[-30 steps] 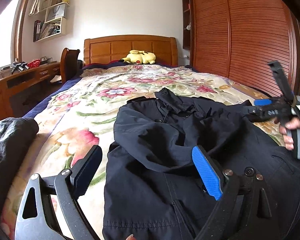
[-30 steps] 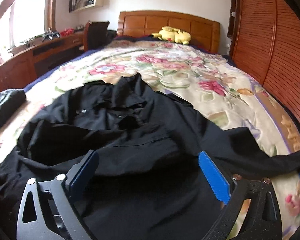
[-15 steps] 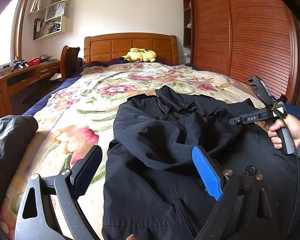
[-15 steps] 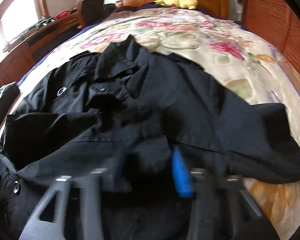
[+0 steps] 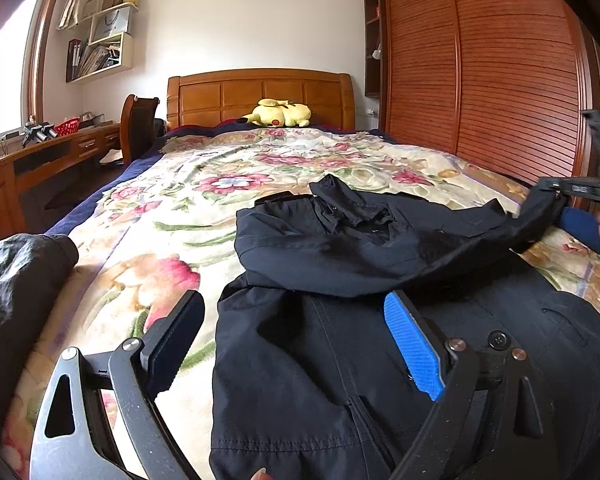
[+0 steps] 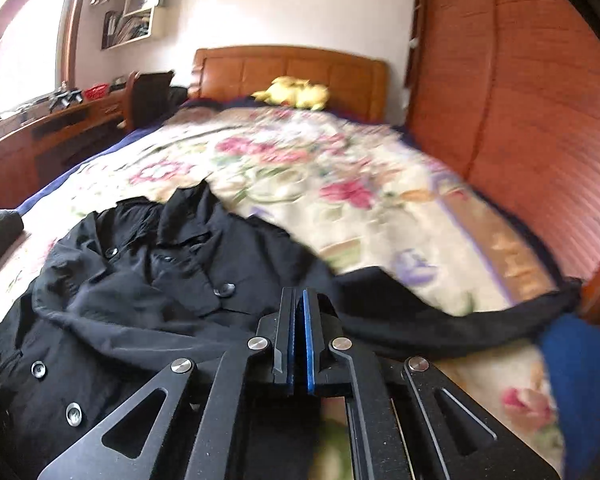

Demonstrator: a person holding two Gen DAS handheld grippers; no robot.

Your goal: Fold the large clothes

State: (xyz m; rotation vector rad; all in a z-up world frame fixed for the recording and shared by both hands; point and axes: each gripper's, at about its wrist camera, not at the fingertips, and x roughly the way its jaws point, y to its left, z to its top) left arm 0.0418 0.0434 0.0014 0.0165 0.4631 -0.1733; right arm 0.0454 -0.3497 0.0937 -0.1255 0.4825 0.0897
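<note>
black coat | spread on floral bedspread | sleeve lifted, rumpled

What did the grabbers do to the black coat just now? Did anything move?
The right hand-held gripper has just been closing and is now shut on the coat, pulling its sleeve out to the right, off the coat's front. The left hand-held gripper stayed open and still. The bed looks the same.

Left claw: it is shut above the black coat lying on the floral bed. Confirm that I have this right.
Not quite. The left claw is open, not shut: its jaws stand wide apart, with nothing gripped between them. The rest holds: it is above the black coat lying on the floral bed. The left wrist view shows this.
</note>
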